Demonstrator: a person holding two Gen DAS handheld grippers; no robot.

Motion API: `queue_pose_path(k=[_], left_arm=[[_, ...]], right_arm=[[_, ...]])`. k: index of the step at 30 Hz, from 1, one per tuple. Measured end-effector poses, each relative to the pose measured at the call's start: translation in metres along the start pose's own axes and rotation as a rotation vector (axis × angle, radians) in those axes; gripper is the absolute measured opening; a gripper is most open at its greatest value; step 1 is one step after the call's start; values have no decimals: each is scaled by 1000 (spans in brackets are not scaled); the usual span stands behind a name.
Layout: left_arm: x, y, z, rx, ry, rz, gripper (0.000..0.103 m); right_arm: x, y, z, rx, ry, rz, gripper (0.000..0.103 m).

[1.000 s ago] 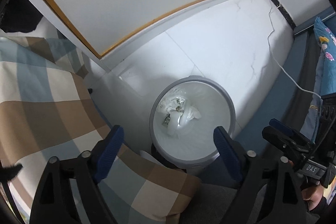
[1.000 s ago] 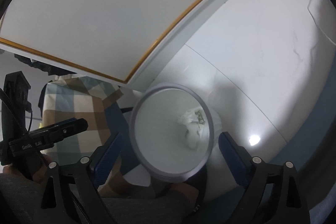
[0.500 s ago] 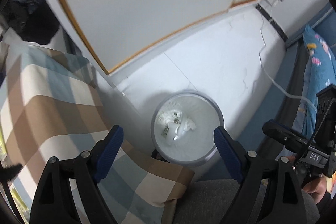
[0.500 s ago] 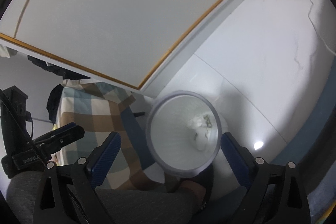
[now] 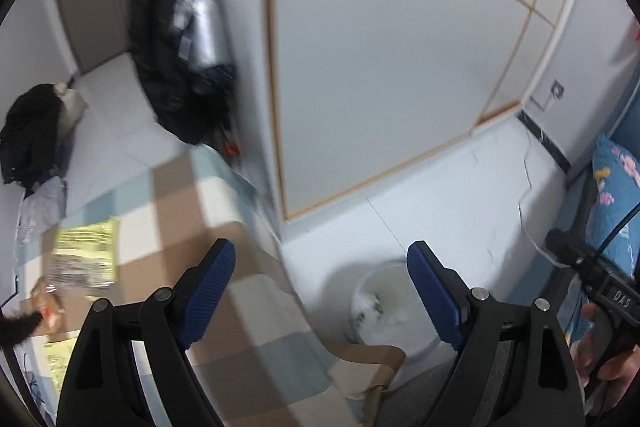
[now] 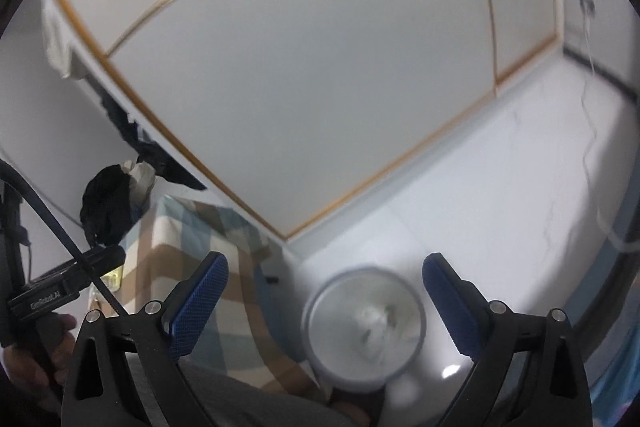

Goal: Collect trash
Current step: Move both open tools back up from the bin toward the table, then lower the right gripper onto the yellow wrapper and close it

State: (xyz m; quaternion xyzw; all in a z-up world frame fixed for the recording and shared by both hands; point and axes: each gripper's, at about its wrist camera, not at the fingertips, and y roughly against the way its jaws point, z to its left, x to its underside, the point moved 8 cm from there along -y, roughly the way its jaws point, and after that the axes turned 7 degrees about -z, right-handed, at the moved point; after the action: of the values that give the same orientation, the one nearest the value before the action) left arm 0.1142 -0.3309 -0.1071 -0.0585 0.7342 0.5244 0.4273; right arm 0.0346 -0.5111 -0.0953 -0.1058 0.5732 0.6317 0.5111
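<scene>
Both my grippers, left (image 5: 320, 291) and right (image 6: 325, 301), spread wide, nothing held, above the bin (image 6: 362, 321) with blurry, probably paper trash (image 6: 374, 323).

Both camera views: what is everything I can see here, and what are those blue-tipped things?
trash bin: one, grey rim, white liner, on the floor; crumpled white trash inside
checked cloth: one, brown, blue and cream, left of the bin
yellow packet: one, lying on the cloth, far left
dark clothing: one heap, black, far left
white cable: one, trailing along the floor, right
left tool: blue pads, open, empty
right tool: blue pads, open, empty
</scene>
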Motion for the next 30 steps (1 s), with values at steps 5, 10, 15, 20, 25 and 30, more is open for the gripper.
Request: queue_pose_path(k=[5,10,15,20,25,30], left_arm=[[-8,43,44,-45,67,-125,86],[-11,80,84,-103,128,-211,86],[-6,111,134,-159,211,-260,86],[2,135,181,-231,274,-303,86],[19,151,228,-269,357,-314,86],[41,156,270,-314,427,-313,86]], right_arm=[[-31,32,58,-45,108,-114,99],[-43,59,132,-160,197,-213,99],[-34,65,193,-255,265,-246,99],[-14,60,246,-340,312,-227,99],[10,54,293,-416,361,-191,99],[40,33,332,-466,396,-123,99]])
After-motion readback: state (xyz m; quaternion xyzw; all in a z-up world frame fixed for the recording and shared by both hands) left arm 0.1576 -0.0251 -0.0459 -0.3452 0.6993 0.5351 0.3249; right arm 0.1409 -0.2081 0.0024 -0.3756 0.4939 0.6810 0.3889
